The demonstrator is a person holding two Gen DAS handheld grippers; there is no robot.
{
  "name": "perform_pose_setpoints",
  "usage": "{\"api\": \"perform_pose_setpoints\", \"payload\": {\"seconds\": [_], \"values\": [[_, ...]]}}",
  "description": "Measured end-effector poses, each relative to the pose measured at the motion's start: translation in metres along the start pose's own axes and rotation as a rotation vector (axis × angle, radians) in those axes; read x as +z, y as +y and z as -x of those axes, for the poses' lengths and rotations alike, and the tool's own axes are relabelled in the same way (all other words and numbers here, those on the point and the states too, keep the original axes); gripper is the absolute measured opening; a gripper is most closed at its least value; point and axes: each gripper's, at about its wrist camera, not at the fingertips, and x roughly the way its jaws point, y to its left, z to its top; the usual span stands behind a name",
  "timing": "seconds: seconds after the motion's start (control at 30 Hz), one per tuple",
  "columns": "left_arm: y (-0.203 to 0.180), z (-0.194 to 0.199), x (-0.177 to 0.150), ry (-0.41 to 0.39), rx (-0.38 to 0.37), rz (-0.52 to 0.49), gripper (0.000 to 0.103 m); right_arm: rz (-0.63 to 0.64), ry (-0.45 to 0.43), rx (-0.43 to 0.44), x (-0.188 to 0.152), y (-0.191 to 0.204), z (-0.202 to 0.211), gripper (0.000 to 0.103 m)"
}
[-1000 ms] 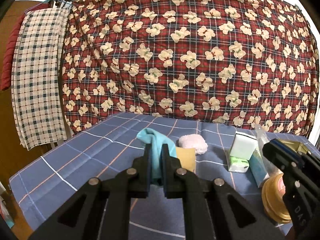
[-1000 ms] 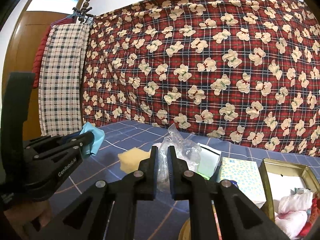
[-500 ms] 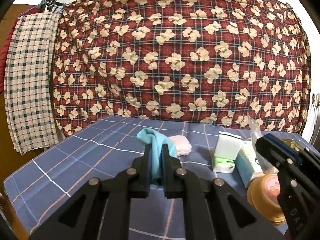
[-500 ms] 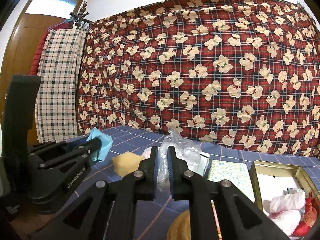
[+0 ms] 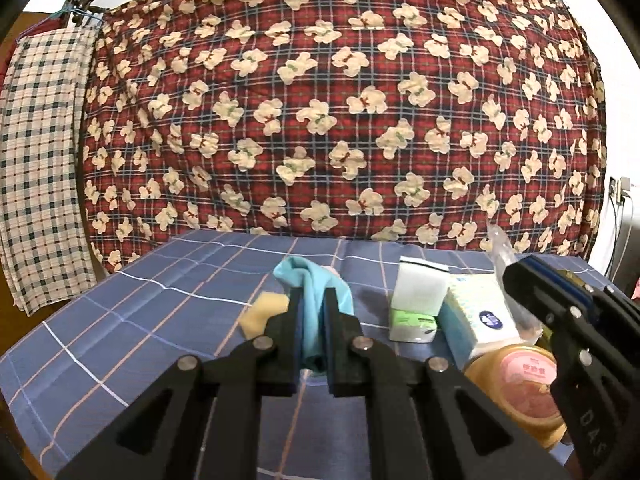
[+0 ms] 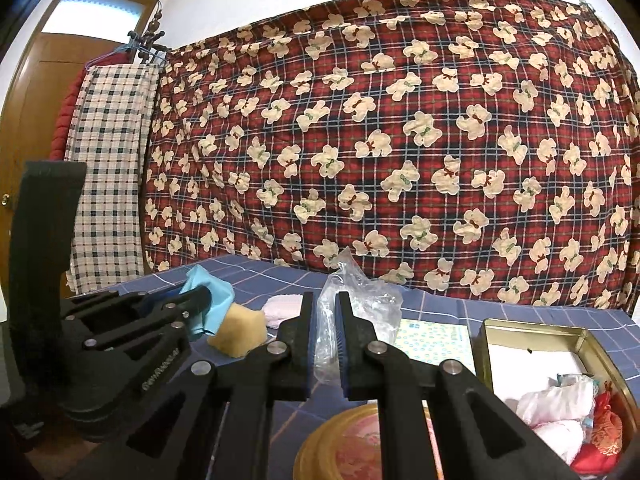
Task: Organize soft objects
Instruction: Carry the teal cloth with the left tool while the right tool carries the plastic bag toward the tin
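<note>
My left gripper is shut on a light blue cloth and holds it above the blue checked table; it also shows in the right wrist view with the cloth. My right gripper is shut on a clear plastic bag, also seen at the right of the left wrist view. A yellow sponge and a pink fluffy pad lie on the table. An open gold tin at the right holds white and red soft items.
A white-and-green pack and a tissue pack stand mid-table. A round gold lid lies near the front. A red bear-print blanket hangs behind the table. A checked cloth hangs at the left.
Both grippers have shifted to the right along the table, still holding the cloth and the bag. The gold tin shows more fully in the right wrist view.
</note>
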Motion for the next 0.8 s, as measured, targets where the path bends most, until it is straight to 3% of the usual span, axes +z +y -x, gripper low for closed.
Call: {"api": "perform_pose_setpoints", "payload": {"seconds": [0.8], "values": [[-0.032, -0.007, 0.001, 0.021, -0.049, -0.025, 0.006, -0.028, -0.021, -0.028, -0.001, -0.019, 0.011, 0.011]]}}
